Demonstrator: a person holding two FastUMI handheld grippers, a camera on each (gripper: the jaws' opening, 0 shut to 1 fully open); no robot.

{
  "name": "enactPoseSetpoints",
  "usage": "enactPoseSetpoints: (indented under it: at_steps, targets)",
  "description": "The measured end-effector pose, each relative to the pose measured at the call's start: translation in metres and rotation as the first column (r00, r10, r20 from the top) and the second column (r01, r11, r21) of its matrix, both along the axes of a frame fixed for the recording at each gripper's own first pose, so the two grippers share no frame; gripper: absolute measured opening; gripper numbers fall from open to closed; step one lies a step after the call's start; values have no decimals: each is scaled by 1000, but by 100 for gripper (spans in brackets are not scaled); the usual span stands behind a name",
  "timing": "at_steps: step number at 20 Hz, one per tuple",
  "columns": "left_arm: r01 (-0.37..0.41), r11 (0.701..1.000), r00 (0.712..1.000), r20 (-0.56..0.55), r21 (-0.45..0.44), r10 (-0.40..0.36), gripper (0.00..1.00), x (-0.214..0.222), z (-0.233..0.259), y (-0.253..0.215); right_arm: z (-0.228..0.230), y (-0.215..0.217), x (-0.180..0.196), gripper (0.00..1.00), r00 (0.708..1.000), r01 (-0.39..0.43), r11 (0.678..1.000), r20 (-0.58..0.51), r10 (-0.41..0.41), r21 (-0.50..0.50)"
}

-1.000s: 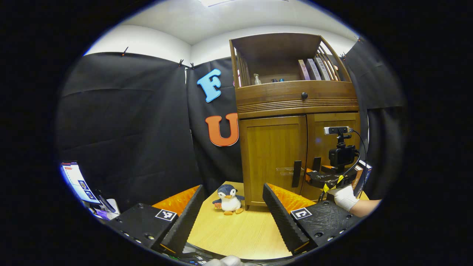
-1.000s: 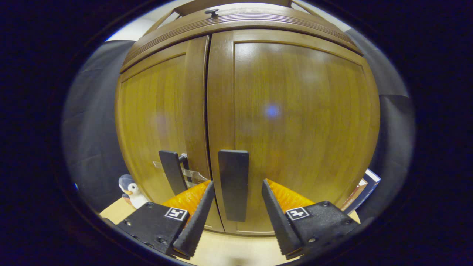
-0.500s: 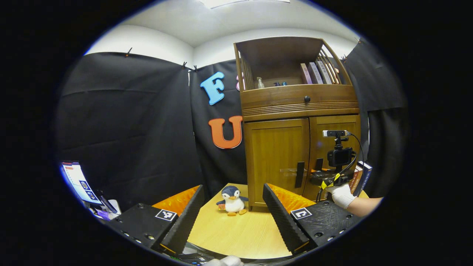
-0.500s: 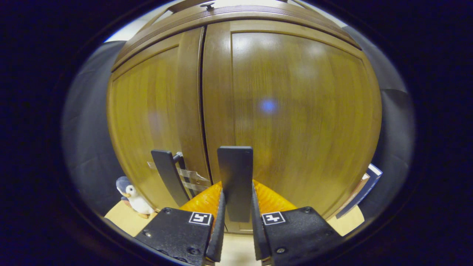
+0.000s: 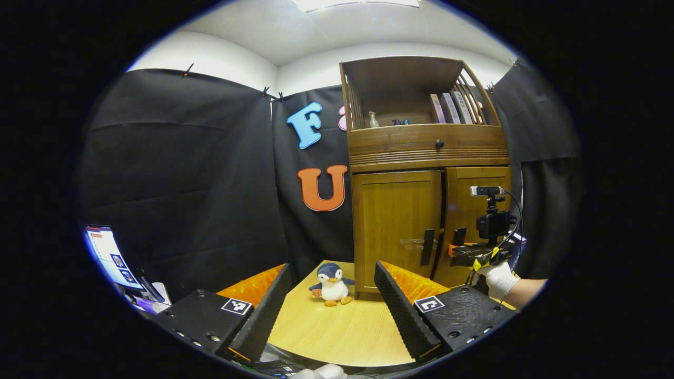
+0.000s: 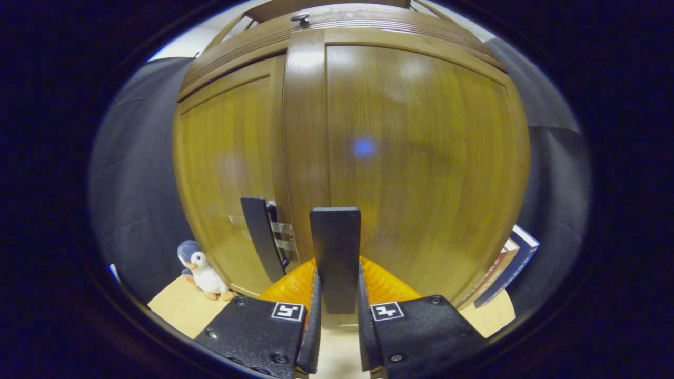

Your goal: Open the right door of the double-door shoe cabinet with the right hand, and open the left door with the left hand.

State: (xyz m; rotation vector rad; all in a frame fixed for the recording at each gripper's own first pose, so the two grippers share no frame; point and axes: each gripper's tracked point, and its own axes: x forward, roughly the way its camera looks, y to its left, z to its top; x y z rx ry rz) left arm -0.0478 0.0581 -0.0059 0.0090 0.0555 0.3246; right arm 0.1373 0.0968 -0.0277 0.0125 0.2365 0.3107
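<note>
Two doors on the shoe cabinet (image 5: 429,173), which stands at the back of the desk (image 5: 337,331) against the black cloth wall. Right tongs (image 6: 337,337) are clamped on the right door handle (image 6: 335,252), both fingers pressing its sides, handle upright between them. Right door (image 6: 421,158) is swung out a little: its inner edge sits proud of the left door (image 6: 226,173), and from the left gripper view a dark gap shows between the two doors. Left door handle (image 6: 259,231) is untouched, just beside the right one, with clear tape strips across it.

Left tongs (image 5: 333,305) are held well back from the cabinet over the desk, fingers wide apart, nothing between them. From there the right tongs (image 5: 459,251) show at the right door (image 5: 476,210) in a white-gloved hand (image 5: 497,279).

Penguin plush (image 5: 330,284) stands on the desk at the cabinet's left front corner. Books (image 6: 505,266) lean by the cabinet's right side. More books (image 5: 450,108) stand on the open top shelf above a drawer with a round knob (image 5: 439,143). Lit screen (image 5: 108,255) sits far left
</note>
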Motion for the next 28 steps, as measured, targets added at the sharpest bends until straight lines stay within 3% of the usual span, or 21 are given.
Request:
enactPoseSetpoints:
  at_steps: [15,28]
  targets:
    - [144,989,989,10,12,-144,96,0,-2,-9,-7,-56,-76,33,1000,-12,1000,1,12,4]
    - [245,970,970,8,13,-245,96,11,-4,-26,-13,-114,-118,28,996,95,995,2,-95,27]
